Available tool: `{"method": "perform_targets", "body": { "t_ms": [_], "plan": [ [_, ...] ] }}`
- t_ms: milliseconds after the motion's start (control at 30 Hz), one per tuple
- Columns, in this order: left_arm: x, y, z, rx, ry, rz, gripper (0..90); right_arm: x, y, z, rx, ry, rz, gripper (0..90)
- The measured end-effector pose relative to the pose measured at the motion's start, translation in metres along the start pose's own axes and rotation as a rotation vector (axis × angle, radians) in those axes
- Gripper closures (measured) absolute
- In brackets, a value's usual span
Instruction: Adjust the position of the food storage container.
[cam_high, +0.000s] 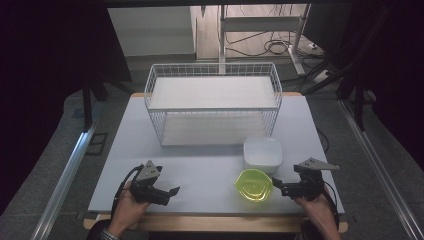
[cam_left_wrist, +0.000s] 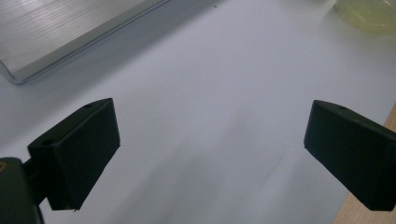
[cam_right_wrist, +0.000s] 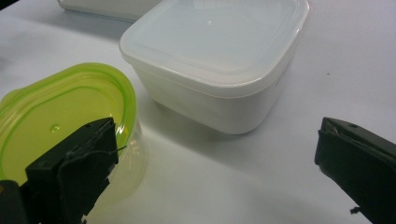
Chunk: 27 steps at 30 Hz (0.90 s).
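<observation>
The round yellow-green lidded plastic container (cam_high: 254, 184) sits near the bench's (cam_high: 200, 170) front edge, toward its right corner, beside a square white lidded tub (cam_high: 263, 154). The right hand-held gripper (cam_high: 278, 184) gapes empty just beside it; the left hand-held gripper (cam_high: 171, 193) is open too. A jaw could nudge the light container against the tub.

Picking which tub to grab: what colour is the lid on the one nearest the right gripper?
Translucent lime green lid on a clear tub; the right gripper view shows it best.

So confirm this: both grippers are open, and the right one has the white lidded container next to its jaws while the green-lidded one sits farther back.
Not quite, the containers are swapped. In the right gripper view, the green-lidded container sits beside the open right gripper; the white lidded container sits farther back. The left gripper is open too.
</observation>
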<state>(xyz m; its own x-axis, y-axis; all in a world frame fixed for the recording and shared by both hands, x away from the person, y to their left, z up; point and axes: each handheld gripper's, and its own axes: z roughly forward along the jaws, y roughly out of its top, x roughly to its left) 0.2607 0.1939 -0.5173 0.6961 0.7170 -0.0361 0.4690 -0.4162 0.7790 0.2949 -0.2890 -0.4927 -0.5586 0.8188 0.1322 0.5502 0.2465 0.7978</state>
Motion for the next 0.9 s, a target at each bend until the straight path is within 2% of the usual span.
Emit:
{"method": "perform_targets", "body": {
  "t_ms": [100,267,533,567,633,667,800,900],
  "plan": [
    [-0.002,0.000,0.001,0.008,0.004,0.016,3.4,-0.001,0.002,-0.002,0.001,0.013,-0.003,0.0],
    [-0.005,0.001,0.003,0.015,0.006,0.036,3.3,-0.002,0.003,-0.005,0.005,0.003,0.009,2.9],
    [-0.006,0.000,0.005,0.021,0.006,0.047,3.4,0.002,0.007,-0.009,0.005,0.018,0.022,22.8],
    [-0.006,0.000,0.005,0.021,0.006,0.047,3.4,0.002,0.007,-0.009,0.005,0.018,0.022,22.8],
    [-0.006,0.000,0.005,0.025,0.009,0.049,3.4,0.003,0.007,-0.010,0.015,0.024,0.011,30.2],
    [-0.006,0.000,0.005,0.025,0.009,0.051,3.5,0.005,0.008,-0.011,0.024,0.024,0.003,37.9],
    [-0.006,0.000,0.005,0.030,0.012,0.054,3.6,0.010,0.010,-0.013,0.043,0.052,-0.036,56.3],
    [-0.006,0.000,0.006,0.037,0.014,0.060,3.7,0.014,0.011,-0.015,0.046,0.063,-0.065,68.0]
  ]
}}
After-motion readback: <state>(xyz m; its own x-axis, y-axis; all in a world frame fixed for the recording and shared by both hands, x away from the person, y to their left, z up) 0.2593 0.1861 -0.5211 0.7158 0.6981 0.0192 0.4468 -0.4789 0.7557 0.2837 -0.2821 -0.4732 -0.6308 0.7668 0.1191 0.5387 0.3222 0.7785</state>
